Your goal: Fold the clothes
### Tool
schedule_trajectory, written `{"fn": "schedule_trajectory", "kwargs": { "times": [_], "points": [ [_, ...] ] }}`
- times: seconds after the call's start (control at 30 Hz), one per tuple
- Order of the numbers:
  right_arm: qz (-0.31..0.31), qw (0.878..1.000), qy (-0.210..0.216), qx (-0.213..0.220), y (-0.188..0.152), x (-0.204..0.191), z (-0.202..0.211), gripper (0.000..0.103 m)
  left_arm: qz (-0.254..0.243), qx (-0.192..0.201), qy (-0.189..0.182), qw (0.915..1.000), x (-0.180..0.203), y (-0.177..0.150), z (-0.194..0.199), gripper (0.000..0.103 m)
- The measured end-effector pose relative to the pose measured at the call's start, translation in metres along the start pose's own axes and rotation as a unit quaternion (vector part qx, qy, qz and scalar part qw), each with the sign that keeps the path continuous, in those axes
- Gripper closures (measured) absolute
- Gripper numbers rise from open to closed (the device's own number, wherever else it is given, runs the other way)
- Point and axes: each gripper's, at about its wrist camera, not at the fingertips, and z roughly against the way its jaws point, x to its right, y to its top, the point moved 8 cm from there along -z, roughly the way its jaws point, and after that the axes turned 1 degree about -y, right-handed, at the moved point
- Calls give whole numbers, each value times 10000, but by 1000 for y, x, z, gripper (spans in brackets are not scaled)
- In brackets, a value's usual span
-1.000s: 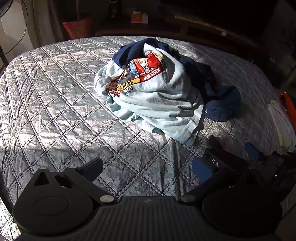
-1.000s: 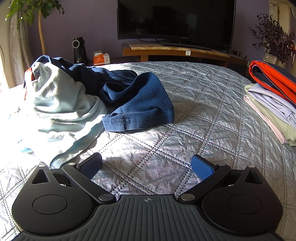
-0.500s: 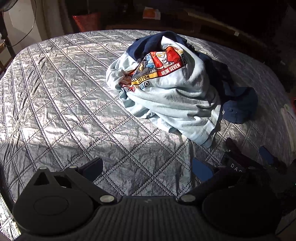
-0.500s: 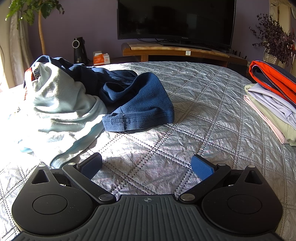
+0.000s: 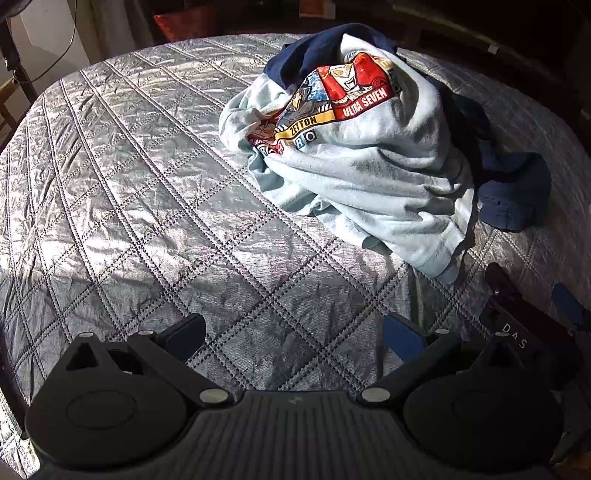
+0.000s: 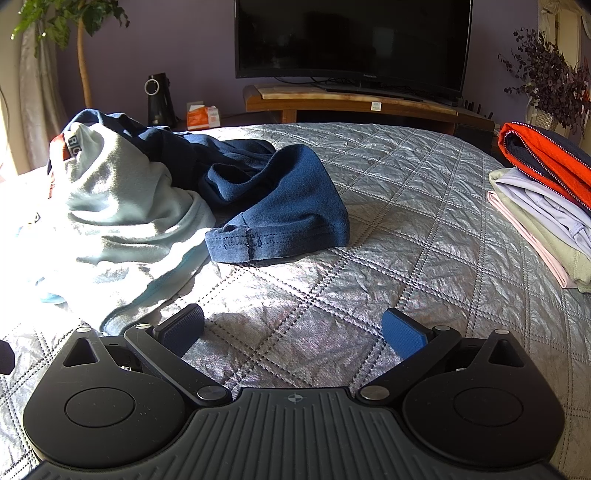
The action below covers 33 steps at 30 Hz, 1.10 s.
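While the left wrist view looks down on the silver quilted bedspread (image 5: 155, 206) and catches the printed front of the crumpled light blue shirt (image 5: 369, 173), with its red and yellow "ULTRA SEVEN" and "ZETTON" graphic, the right wrist view sees that same shirt (image 6: 122, 221) only from its plain side at the left of the frame. What the right view adds is the room beyond: a dark television (image 6: 351, 40) on a wooden stand (image 6: 354, 101) at the top, a potted plant (image 6: 66, 22) in the upper left corner, and a stack of folded clothes (image 6: 546, 214) topped by an orange zippered garment at the right edge. A navy garment (image 6: 280, 210) lies tangled with the light shirt, its hemmed end spilling toward the middle of the bed. The left gripper (image 5: 293, 338) hovers with its jaws spread wide over bare quilt, the heap up and to the right of it, well apart. The right gripper (image 6: 293, 334) is likewise spread wide and holding nothing, the light shirt's hem just beside its left finger. From the left view the right gripper (image 5: 532, 321) shows at the lower right, near the heap's lowest corner.
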Motion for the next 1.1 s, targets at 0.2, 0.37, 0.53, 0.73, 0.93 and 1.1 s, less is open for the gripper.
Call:
{"fn": "schedule_trajectory", "kwargs": {
  "times": [0.2, 0.37, 0.53, 0.73, 0.93, 1.1],
  "points": [
    [-10, 9931, -142, -1164, -3, 11, 12, 0, -3, -37, 26, 10000, 1, -3, -3, 1],
    [100, 9787, -717, -1919, -6, 8, 30, 1, 32, -44, 63, 10000, -2, -5, -4, 1],
    [154, 9782, -560, -1993, 4, -8, 48, 5, 39, -23, 31, 10000, -2, -6, -2, 1],
    [240, 9794, -513, -1938, 16, -19, 61, 5, 90, -3, 5, 10000, -3, -7, 1, 1],
    [278, 9790, -560, -1938, 17, -19, 61, 5, 118, 17, -14, 9999, -2, -10, 4, 1],
    [218, 9822, -309, -1838, 18, -22, 64, 8, 107, 68, 64, 9999, -1, -12, 5, 1]
  ]
}}
